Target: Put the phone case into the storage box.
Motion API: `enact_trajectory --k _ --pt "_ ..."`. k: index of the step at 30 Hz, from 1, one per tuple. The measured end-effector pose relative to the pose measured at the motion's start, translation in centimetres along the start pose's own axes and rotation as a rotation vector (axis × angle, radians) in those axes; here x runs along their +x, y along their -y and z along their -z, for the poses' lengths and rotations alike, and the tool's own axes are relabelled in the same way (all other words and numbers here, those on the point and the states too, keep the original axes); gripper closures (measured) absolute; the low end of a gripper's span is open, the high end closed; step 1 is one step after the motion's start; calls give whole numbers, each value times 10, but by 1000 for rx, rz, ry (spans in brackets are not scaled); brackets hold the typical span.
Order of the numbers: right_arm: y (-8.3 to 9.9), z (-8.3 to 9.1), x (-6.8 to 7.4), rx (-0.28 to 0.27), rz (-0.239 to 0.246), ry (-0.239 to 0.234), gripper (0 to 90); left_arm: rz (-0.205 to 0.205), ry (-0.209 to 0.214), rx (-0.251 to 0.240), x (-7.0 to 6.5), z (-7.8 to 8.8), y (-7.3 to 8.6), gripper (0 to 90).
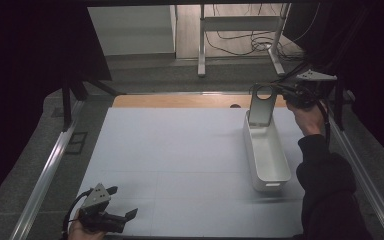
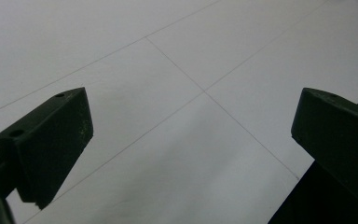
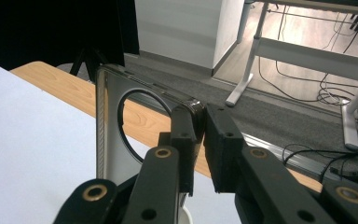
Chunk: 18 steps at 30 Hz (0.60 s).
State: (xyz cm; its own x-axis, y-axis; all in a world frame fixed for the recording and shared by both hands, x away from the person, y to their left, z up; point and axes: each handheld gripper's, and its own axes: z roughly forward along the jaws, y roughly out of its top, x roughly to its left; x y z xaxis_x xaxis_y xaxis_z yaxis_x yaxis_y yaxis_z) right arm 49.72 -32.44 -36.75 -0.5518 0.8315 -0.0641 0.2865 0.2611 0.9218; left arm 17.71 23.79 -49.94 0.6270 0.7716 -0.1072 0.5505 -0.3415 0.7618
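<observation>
Up at the table's far right, the right gripper [image 1: 286, 93] pinches the top corner of a clear phone case [image 1: 261, 105], its jaws closed on the edge. That case, with its round camera cutout, stands upright at the far end of a long white bin [image 1: 266, 151]. Near the front left edge, the left gripper [image 1: 124, 202] rests low over the white table cover [image 1: 180, 150], jaws wide apart with nothing between them.

Beyond the white-topped table [image 1: 180, 145] lie grey carpet [image 1: 145, 75], a white cabinet [image 1: 130, 30], metal desk legs [image 1: 201, 45] and loose cables [image 1: 240, 42].
</observation>
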Motion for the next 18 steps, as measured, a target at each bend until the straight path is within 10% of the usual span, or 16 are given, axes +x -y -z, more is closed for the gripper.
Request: enact_trajectory --k 18 --pt "24 -14 -3 2 9 -24 818 -19 -22 -4 0 -1 0 0"
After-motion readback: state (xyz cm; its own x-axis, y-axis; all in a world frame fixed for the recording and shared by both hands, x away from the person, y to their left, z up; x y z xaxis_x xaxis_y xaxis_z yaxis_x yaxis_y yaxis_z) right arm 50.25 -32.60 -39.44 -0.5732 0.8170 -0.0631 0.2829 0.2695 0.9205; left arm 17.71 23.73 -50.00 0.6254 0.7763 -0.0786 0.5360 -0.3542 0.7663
